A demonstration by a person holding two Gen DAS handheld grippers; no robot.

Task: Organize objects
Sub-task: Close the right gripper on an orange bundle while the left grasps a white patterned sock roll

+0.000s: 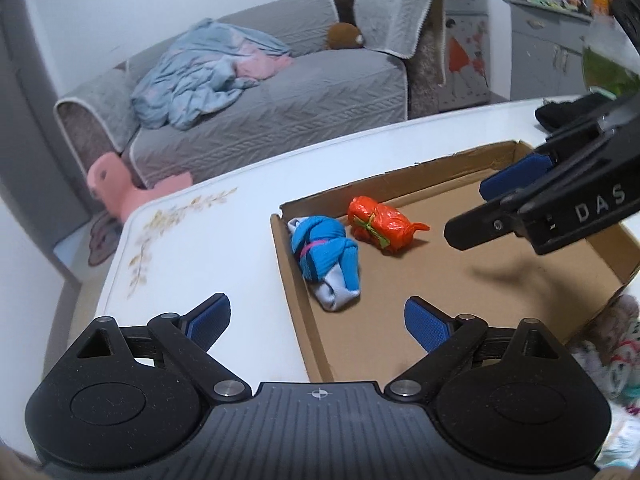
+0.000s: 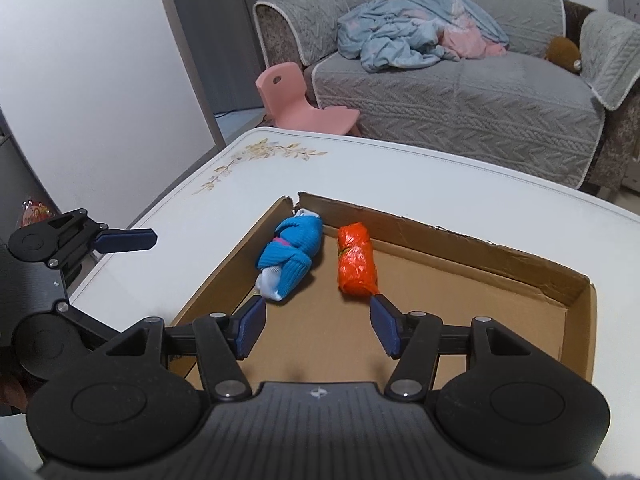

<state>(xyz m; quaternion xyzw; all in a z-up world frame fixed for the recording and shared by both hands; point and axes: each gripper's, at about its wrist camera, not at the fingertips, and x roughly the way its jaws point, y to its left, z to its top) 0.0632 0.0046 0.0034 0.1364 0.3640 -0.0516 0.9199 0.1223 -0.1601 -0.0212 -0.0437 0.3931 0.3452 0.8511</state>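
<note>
Two rolled bundles, blue sock roll point(image 2: 289, 256), orange bundle point(image 2: 357, 260)

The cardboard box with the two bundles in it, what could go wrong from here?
1. The cardboard box has low, torn walls; a passing gripper could catch one and drag the box.
2. The right gripper is open just behind the orange bundle and could knock it.
3. The blue sock bundle lies close beside it, so a nudge might shift both.

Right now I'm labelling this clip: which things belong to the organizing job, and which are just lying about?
Job:
blue sock roll
orange bundle
cardboard tray

Lying about:
sofa
blue blanket
pink chair
brown plush
</note>
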